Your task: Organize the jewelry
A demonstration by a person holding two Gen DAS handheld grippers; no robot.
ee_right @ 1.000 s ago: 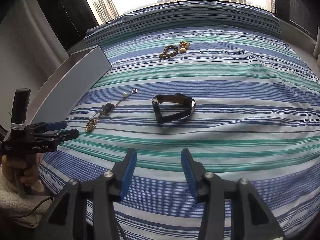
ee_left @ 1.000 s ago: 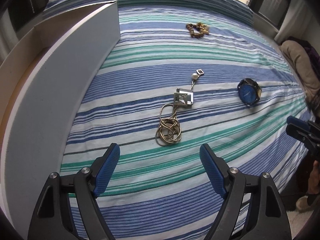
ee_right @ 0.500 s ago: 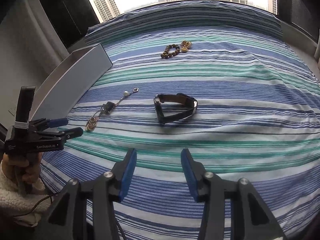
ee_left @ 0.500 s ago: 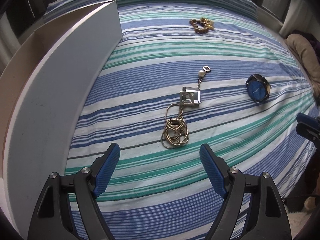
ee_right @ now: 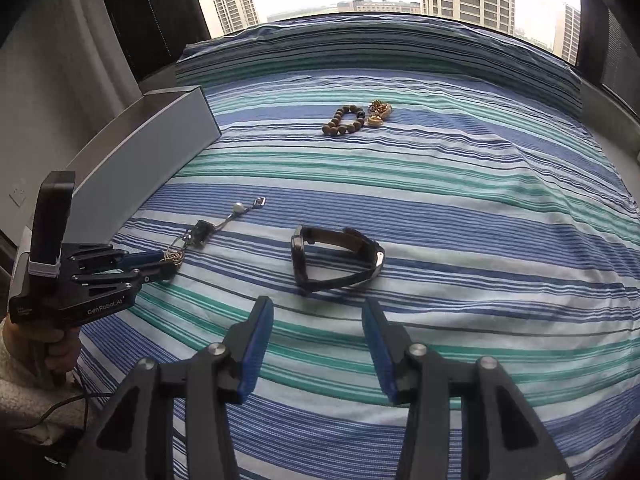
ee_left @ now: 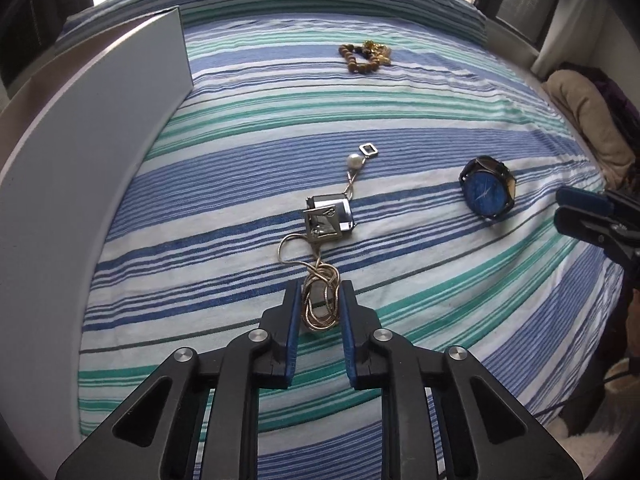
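A gold chain necklace (ee_left: 320, 300) with a square pendant (ee_left: 328, 218) and a pearl lies on the striped bed cover. My left gripper (ee_left: 319, 300) is shut on the coiled end of the chain; it also shows in the right wrist view (ee_right: 160, 264). A blue-faced watch (ee_left: 486, 194) lies to the right, seen edge-on with its dark strap in the right wrist view (ee_right: 336, 258). A brown bead bracelet (ee_left: 358, 58) with a gold piece lies at the far side. My right gripper (ee_right: 318, 340) is open and empty, just short of the watch.
A long grey open box (ee_left: 80, 168) lies along the left side of the bed, also visible in the right wrist view (ee_right: 140, 160). A beige bundle (ee_left: 584, 120) lies off the right edge. Windows stand beyond the bed.
My left gripper has moved forward to the chain's coiled end and shut on it. The right gripper has barely moved.
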